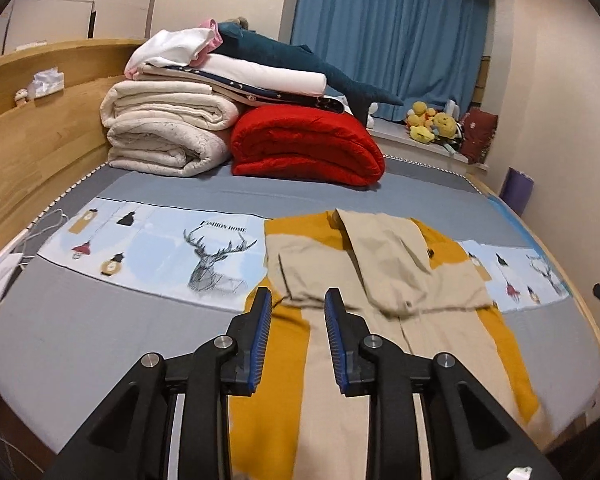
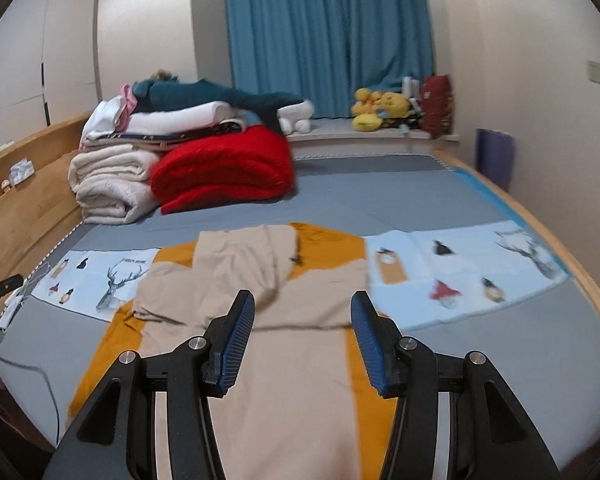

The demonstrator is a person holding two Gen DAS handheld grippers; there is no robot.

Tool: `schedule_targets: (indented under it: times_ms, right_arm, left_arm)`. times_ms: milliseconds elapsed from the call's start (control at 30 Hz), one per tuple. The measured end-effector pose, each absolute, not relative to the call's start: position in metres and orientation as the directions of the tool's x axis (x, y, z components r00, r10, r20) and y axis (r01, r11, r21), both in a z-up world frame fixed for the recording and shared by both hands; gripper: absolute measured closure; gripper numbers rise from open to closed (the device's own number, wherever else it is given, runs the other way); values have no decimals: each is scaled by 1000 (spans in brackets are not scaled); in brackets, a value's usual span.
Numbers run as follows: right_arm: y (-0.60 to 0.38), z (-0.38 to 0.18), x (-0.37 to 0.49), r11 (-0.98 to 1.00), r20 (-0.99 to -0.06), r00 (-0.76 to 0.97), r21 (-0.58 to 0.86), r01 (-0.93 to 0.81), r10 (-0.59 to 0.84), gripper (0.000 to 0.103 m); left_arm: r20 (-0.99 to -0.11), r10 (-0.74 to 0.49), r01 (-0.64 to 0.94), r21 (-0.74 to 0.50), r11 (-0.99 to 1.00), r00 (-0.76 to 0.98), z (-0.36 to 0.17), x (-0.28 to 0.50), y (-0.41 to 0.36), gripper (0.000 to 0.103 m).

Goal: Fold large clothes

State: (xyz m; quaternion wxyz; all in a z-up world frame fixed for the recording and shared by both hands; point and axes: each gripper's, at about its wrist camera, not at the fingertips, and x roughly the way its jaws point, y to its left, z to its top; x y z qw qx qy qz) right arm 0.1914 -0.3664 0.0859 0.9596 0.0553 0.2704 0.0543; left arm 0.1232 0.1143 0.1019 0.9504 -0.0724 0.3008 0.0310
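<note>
Garment: a beige-and-mustard top lies flat on the bed, running from the near edge toward the printed cloth strip that crosses the mattress; both sleeves are already folded in over the chest, one lapping the other.
Left gripper: the left gripper hangs above the garment's left half, jaws a little apart, nothing between the pads.
Right gripper: the right gripper hangs above the middle of the body, jaws wider apart and likewise empty.
Step in hand: probably the lengthwise fold, hem brought up to the collar; this is a judgement from the sleeves being in and the body still at full length.
Where to take hold: the two hem corners at the near edge of the bed, one per gripper, pinching both layers of cloth.
How to carry: lift both corners level and together, travel toward the far edge of the bed, and lay the hem square on the shoulders.
Risk: the loose upper sleeve can drag out of place if the cloth sweeps over it.
Keep clear of: the folded red blanket and the stacked bedding near the headboard corner.
</note>
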Motion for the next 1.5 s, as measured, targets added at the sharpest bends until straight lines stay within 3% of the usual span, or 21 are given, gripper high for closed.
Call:
schedule_targets:
  times_ms: [167, 300, 433, 600, 700, 800, 933, 1100, 1167, 1233, 1300, 1333, 1367, 1400, 1500]
  right_arm:
    - [-413, 72, 140, 984, -527, 844, 176, -3, 96, 52]
    - [-434, 44, 128, 975, -599, 794, 218, 43, 99, 52]
    - [-447, 6, 138, 976, -680, 729, 202, 86, 76, 53]
    - [-460, -49, 157, 958, -782, 612, 250, 139, 116, 54]
    - [-463, -83, 172, 948, -853, 499, 269, 172, 152, 54]
    - [-461, -106, 178, 963, -898, 421, 215, 164, 129, 54]
    - [-463, -131, 181, 969, -943, 315, 171, 181, 108, 54]
    - [-468, -162, 181, 964, -977, 179, 152, 220, 114, 54]
    - [-468, -171, 180, 964, -984, 142, 138, 226, 107, 54]
    - [-467, -174, 179, 968, -987, 131, 121, 218, 93, 54]
    - [-465, -172, 178, 972, -987, 135, 111, 208, 84, 55]
    - [-464, -171, 177, 971, -986, 141, 118, 206, 90, 59]
    - [-463, -169, 176, 970, -984, 147, 132, 205, 103, 82]
    - [-464, -165, 174, 966, -979, 165, 155, 207, 122, 96]
    - [-464, -154, 169, 962, -969, 201, 183, 205, 142, 97]
  left_arm:
    - [-582, -52, -24, -124, 992, 812, 106, 72, 128, 80]
    - [-633, -10, -54, -81, 995, 774, 85, 58, 138, 88]
    - [-701, -89, -126, -249, 960, 707, 45, 57, 155, 89]
    - [-812, -119, -234, -300, 925, 571, -28, 72, 169, 89]
    - [-900, -97, -278, -231, 932, 424, -64, 93, 168, 89]
    - [-938, -89, -305, -197, 932, 335, -90, 98, 168, 86]
    - [-972, -67, -337, -142, 931, 225, -119, 100, 171, 65]
    - [-991, -38, -341, -79, 937, 125, -145, 103, 170, 62]
    - [-992, -11, -305, -50, 951, 128, -147, 104, 163, 63]
    - [-991, 0, -279, -38, 959, 136, -146, 104, 158, 81]
    - [-990, -8, -271, -48, 961, 144, -145, 102, 157, 90]
    - [-988, -28, -276, -69, 959, 151, -143, 100, 157, 94]
    - [-987, -35, -277, -78, 958, 157, -141, 99, 157, 95]
    - [-984, -49, -279, -96, 955, 171, -138, 96, 157, 95]
    - [-975, -123, -277, -172, 945, 187, -135, 91, 158, 95]
